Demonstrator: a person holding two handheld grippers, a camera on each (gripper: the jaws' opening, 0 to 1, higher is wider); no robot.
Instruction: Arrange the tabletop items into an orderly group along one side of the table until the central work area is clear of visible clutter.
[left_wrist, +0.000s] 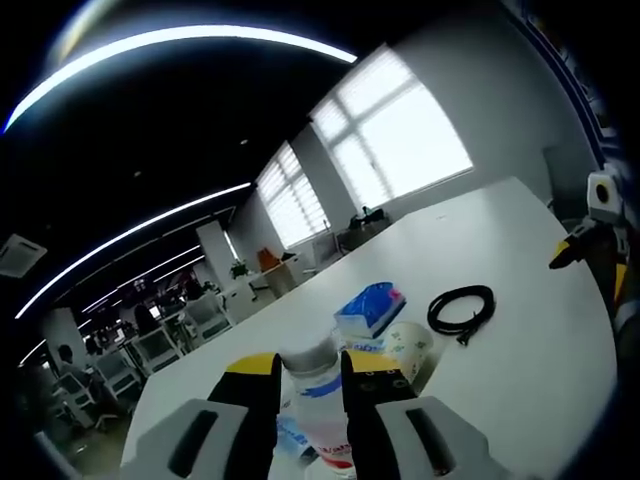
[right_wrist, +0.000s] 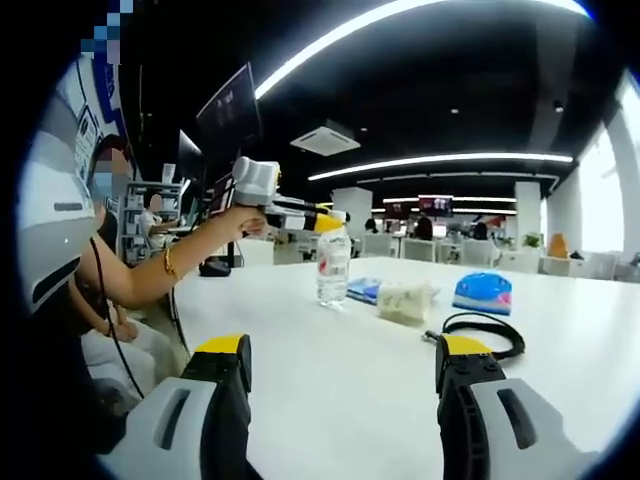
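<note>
Gripping a bottle (left_wrist: 318, 400), your left gripper (left_wrist: 310, 385) hides its lower half. Your right gripper (right_wrist: 343, 365) hangs wide open, empty, above the table (right_wrist: 330, 370).

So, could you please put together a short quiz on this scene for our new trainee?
1. True or false: the left hand-held gripper is closed around the water bottle.
2. Which item lies nearest the right hand-held gripper? A) black cable B) blue tissue pack C) water bottle
3. Fill in: the right hand-held gripper's jaws are ____ and hold nothing.

Key: 1 true; 2 A; 3 open
</note>
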